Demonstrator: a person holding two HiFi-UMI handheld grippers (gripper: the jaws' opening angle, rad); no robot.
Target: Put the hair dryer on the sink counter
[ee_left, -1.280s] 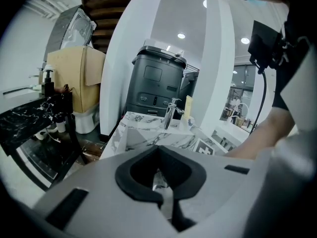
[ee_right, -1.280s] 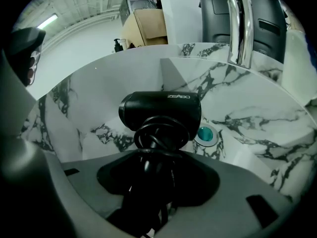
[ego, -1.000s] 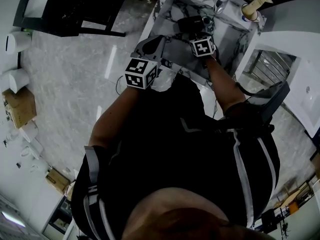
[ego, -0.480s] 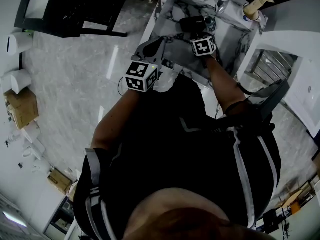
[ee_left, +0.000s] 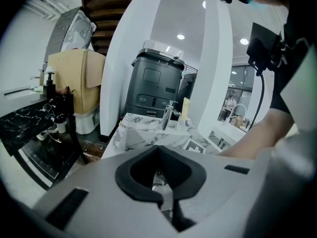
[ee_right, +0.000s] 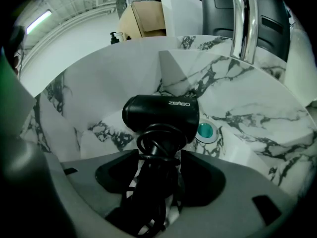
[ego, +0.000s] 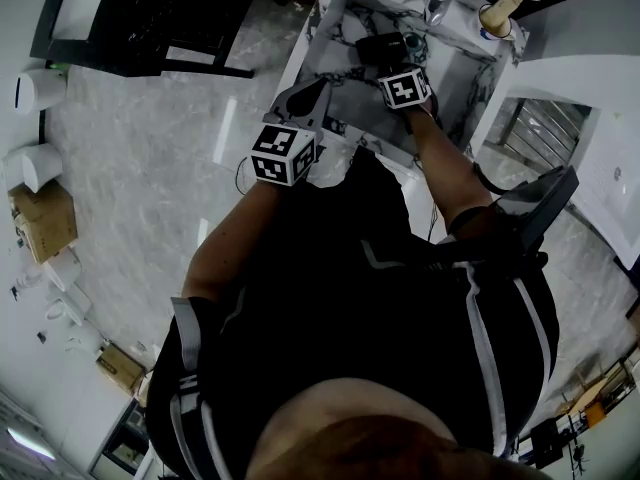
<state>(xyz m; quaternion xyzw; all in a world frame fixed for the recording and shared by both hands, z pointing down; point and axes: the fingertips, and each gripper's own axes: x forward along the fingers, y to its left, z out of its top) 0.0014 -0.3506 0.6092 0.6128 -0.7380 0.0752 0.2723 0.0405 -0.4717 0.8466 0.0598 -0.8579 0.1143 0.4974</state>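
My right gripper [ee_right: 159,155] points steeply down into the marble sink [ee_right: 257,118]. Its jaws have just been opening and now stand wide apart. Between them runs the handle of the hair dryer [ee_right: 161,112], wrapped in its coiled cord [ee_right: 157,145]. A sliver of marble shows on either side of the handle, so I am not pressing on it. The barrel lies crosswise at 12 o'clock from my jaws and seems to rest on the sloping marble inside the basin. The drain [ee_right: 204,131] is just beside it at 4 o'clock, and the tap [ee_right: 245,24] stands well beyond at 1 o'clock. In the head view my left gripper [ee_left: 158,150] hangs at 8 o'clock from the right one, short of the sink, with its jaws together and nothing in them.

I take this to be the letting-go. To do it well, I keep the jaws spread and draw back toward 6 o'clock, straight along the line of the handle, so neither side hooks a loop of cord and drags the dryer with it. I go slowly and watch the barrel, because on that slope it may roll or slide toward the drain. If it shifts, I close on the handle again and settle it flatter. The left gripper is free to steady it.
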